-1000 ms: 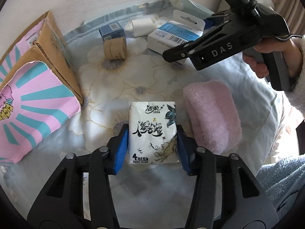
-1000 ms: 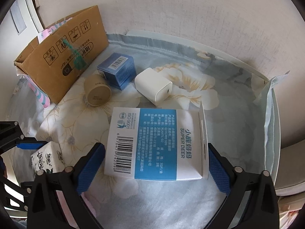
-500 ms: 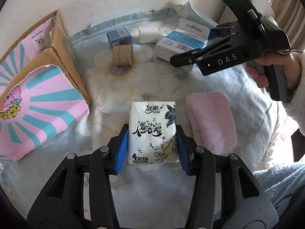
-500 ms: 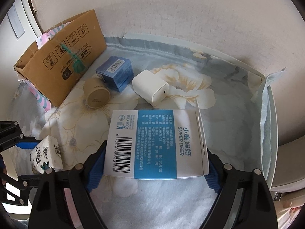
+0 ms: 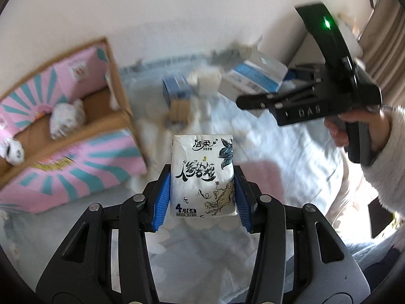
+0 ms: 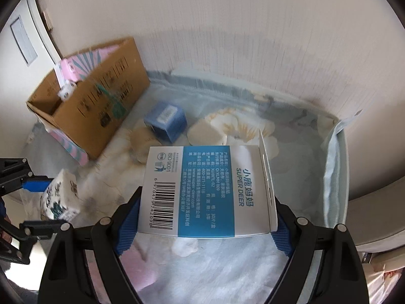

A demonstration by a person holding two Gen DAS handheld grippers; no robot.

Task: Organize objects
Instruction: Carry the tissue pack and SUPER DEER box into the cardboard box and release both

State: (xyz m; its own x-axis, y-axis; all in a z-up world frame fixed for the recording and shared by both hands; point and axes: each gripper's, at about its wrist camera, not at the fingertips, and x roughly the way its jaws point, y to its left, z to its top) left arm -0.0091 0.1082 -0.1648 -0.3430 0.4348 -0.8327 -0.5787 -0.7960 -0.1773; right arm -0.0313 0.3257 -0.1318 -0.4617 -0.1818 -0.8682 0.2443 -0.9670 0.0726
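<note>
My left gripper [image 5: 201, 192] is shut on a white tissue pack [image 5: 203, 174] with black script, held above the floral bedsheet [image 5: 273, 139]. The pack also shows in the right wrist view [image 6: 60, 197]. My right gripper [image 6: 202, 228] is shut on a white and blue SUPER DEER box [image 6: 207, 190], lifted off the sheet; it also shows in the left wrist view [image 5: 255, 78]. An open cardboard box [image 5: 76, 116] with pink and teal flaps sits at the left, with small white items inside.
A small blue box [image 6: 165, 121], a white charger block [image 6: 206, 134] and a tan roll [image 6: 143, 144] lie on the sheet near the wall. A pink fluffy towel [image 5: 265, 174] lies below the tissue pack. The bed's edge [image 6: 336, 152] runs at right.
Both grippers have risen from the sheet with their loads. The right gripper closed on the SUPER DEER box. The cardboard box's inside has come into the left view.
</note>
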